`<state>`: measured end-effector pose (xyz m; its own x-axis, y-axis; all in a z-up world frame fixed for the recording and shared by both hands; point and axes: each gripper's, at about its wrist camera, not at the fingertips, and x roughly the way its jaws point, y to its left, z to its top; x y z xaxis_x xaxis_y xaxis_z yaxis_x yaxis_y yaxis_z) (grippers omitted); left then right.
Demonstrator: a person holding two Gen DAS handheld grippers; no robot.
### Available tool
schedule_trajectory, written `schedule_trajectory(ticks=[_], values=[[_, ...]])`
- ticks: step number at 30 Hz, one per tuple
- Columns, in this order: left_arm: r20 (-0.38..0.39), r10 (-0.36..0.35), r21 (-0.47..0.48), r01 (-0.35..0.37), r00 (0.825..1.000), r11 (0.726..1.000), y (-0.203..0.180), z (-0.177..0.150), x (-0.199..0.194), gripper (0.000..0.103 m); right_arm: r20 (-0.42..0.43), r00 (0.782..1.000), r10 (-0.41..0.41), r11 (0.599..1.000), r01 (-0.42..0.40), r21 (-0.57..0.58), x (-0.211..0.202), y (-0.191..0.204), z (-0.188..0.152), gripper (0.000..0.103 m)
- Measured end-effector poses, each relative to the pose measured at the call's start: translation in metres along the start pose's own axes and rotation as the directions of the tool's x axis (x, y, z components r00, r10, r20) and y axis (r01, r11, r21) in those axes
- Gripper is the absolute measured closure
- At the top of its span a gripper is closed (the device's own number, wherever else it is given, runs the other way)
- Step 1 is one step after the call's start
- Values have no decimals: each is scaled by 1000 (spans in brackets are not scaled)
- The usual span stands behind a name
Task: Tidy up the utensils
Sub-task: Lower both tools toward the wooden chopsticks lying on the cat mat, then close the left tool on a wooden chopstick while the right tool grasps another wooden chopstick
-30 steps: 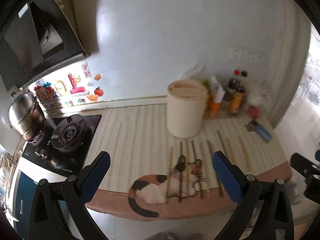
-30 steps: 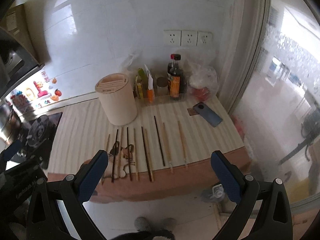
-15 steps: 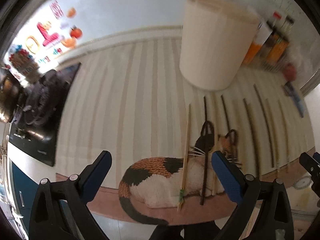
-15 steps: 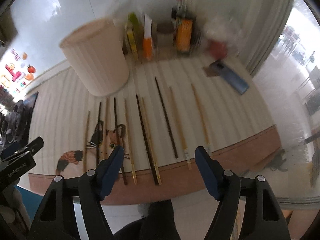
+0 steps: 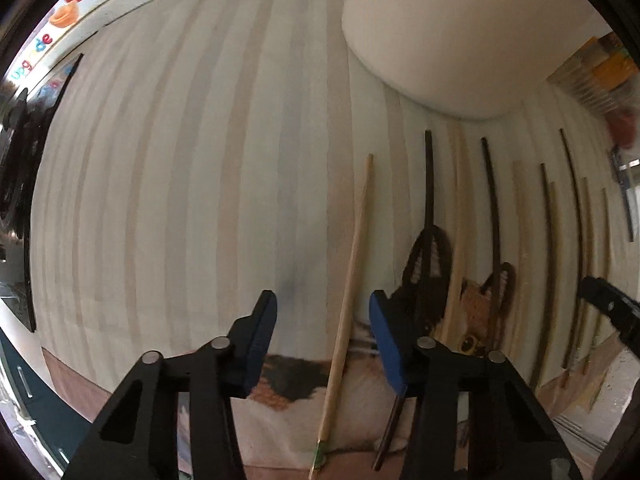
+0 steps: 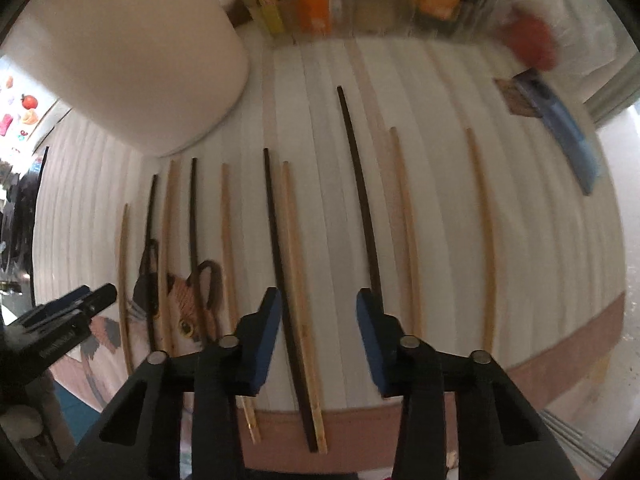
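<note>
Spanning counter: striped mat with cat print, cream holder at far side. Chopsticks laid side by side on mat, long axes running from near edge toward holder. Judged light, stiff, thin, smooth; likely to roll, so pinch mid-shaft. Left gripper jaws closing around pale chopstick, untouched. Right gripper jaws closing around dark chopstick and pale neighbour, no contact.

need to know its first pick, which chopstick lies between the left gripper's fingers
The pale wooden chopstick with the green-tipped end, leftmost in the row. It alone runs between the closing left gripper, untouched; the dark chopstick lies just outside.
</note>
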<state>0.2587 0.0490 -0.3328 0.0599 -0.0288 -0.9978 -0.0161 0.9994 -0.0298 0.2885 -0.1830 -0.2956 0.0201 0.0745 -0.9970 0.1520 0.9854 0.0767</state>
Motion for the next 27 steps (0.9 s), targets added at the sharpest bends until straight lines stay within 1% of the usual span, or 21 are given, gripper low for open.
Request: schedule_trajectory(ticks=[2, 3, 4, 5, 7, 10, 11, 13, 15, 17, 18, 20, 21, 23, 25, 26, 27], values=[[3, 19, 6, -19, 1000, 1000, -5, -1, 1, 74, -18, 1000, 22, 1000, -22, 12, 7, -4, 6, 73], [2, 20, 7, -20, 1000, 1000, -7, -1, 1, 80, -31, 999, 36, 999, -35, 11, 12, -5, 9, 76], [0, 18, -5, -18, 1000, 1000, -8, -2, 0, 93, -44, 998, 41, 999, -41, 9, 16, -6, 11, 76], [-2, 18, -13, -18, 1000, 1000, -8, -2, 2, 97, -52, 998, 46, 999, -46, 6, 19, -7, 14, 76], [-8, 19, -34, -19, 1000, 999, -7, -3, 2, 98, -75, 994, 76, 997, -76, 0, 26, -6, 18, 76], [-10, 21, -68, -21, 1000, 997, -3, -3, 1, 98, -100, 991, 85, 995, -89, -35, 36, 1, 26, 76], [-12, 21, -80, -22, 1000, 997, -1, -3, 2, 98, -112, 991, 72, 996, -78, -46, 40, 4, 28, 76], [-18, 16, -108, -17, 1000, 994, 5, -2, -2, 98, -117, 993, 29, 996, -39, -84, 40, 12, 32, 80], [-25, -7, -128, 3, 1000, 992, 17, 0, -3, 98, -121, 993, -4, 994, -10, -109, 40, 24, 34, 82], [-33, -27, -137, 23, 999, 990, 25, -1, -3, 98, -124, 992, -18, 993, 3, -118, 38, 31, 33, 87], [-37, -39, -139, 33, 999, 990, 29, -1, -3, 98, -121, 992, -47, 991, 32, -128, 38, 38, 30, 96], [-43, -63, -135, 57, 997, 989, 38, 0, -5, 98, -102, 988, -115, 982, 98, -159, 39, 44, 33, 98], [-45, -72, -126, 66, 996, 990, 41, 0, -5, 98, -94, 987, -134, 977, 115, -180, 38, 46, 32, 98], [-47, -84, -111, 79, 995, 991, 49, 3, -4, 98, -100, 985, -142, 972, 119, -204, 38, 50, 33, 98], [-47, -93, -86, 89, 995, 992, 53, 6, -3, 98, -120, 984, -128, 975, 103, -196, 38, 51, 35, 97], [-45, -99, -78, 96, 994, 992, 59, 21, -1, 98, -136, 984, -117, 980, 92, -178, 39, 46, 37, 97], [-43, -103, -73, 100, 994, 992, 52, 35, -1, 98, -147, 984, -101, 986, 79, -147, 39, 45, 39, 97]])
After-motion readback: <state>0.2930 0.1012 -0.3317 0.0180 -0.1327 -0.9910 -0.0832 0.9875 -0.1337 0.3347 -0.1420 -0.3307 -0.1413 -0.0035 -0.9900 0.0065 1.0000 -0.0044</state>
